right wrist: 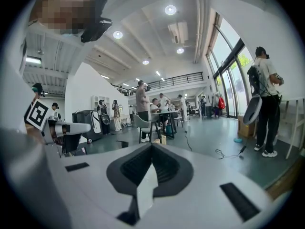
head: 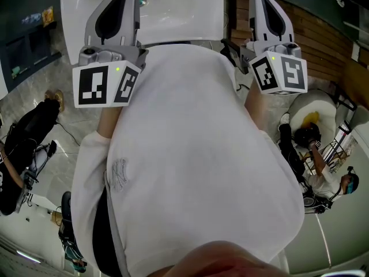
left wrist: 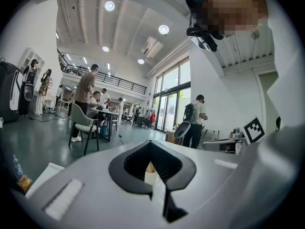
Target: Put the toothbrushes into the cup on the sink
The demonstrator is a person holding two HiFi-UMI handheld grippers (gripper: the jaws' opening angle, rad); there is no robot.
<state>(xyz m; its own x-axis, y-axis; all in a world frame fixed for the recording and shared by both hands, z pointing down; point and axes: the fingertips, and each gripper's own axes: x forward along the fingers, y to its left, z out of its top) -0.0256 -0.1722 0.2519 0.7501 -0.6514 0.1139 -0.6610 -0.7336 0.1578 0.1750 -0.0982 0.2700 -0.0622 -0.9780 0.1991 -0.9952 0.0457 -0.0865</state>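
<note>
Head view only: the person's white shirt (head: 190, 154) fills the frame. Gripper views only: a hall (left wrist: 38, 142) with people (right wrist: 159, 104). Left gripper (left wrist: 151, 168) and right gripper (right wrist: 150, 173) have their jaws together and hold nothing. Toothbrushes and cup: in no view.

Left claw (left wrist: 150, 173) grey, its cube (head: 106, 85) black-and-white squared; shirt (head: 196, 154) white.

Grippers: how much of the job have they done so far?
Nothing looks done yet: no toothbrush, cup or sink shows in any view. Nothing is in hand either: the left gripper and right gripper are both shut and empty, held by the person's white shirt. Everything is left: finding the toothbrushes and putting them in the cup.
</note>
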